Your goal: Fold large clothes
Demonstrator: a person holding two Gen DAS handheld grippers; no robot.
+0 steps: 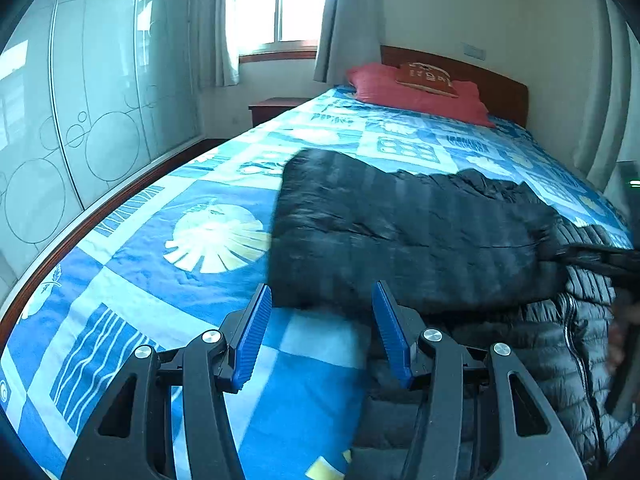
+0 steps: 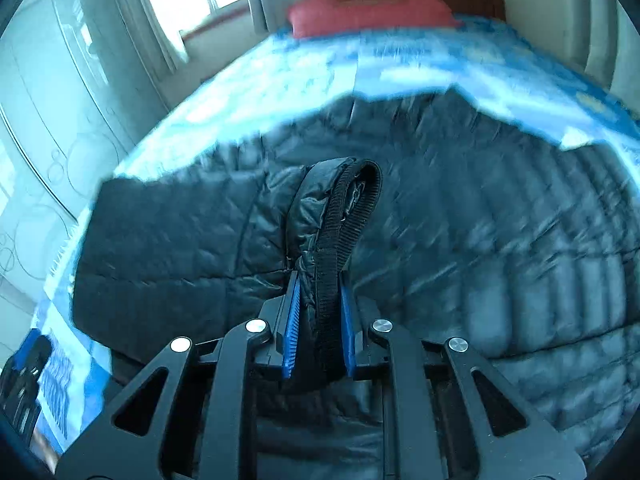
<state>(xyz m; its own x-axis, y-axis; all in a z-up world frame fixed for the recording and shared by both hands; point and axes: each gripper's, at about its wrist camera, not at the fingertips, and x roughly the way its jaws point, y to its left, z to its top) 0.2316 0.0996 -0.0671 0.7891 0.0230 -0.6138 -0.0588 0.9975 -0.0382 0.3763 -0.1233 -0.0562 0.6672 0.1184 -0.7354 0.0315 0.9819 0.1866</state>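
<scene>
From the left wrist, the left gripper (image 1: 322, 328) hangs with fingers spread and nothing between them, over the blue patterned bedspread (image 1: 160, 248). The black puffer jacket (image 1: 420, 232) lies on the bed just ahead, partly folded over. Beyond are a red pillow (image 1: 416, 92), the headboard (image 1: 492, 80) and a glass-fronted wardrobe (image 1: 80, 120).

From the right wrist, the right gripper (image 2: 320, 320) pinches the jacket's cuff (image 2: 340, 216); the jacket fills the blurred view.
</scene>
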